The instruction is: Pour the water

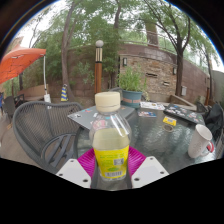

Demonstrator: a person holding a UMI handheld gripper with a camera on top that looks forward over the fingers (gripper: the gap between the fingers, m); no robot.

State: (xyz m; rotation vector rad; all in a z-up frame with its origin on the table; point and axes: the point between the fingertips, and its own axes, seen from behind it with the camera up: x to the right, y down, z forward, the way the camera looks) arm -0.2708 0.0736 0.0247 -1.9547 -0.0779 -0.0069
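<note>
- Gripper (111,168) is clamped on a clear bottle (110,140), pink pads (88,160) pressing both sides of its yellow label
- Bottle stands upright over the near edge of a glass table (160,140), cream cap (107,100) on
- White cup (201,140) sits near the table's right edge, well apart
- Judgement: hold firmly, carry to the cup, tilt slowly

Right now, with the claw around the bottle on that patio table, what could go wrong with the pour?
1. The bottle has its cap on; tipping it as is pours nothing.
2. The claw grips low, at the yellow label, so the tall bottle might swing or slip when tilted.
3. The white cup stands apart, near the table edge beside scattered items; a reach could spill water or nudge it off.
</note>
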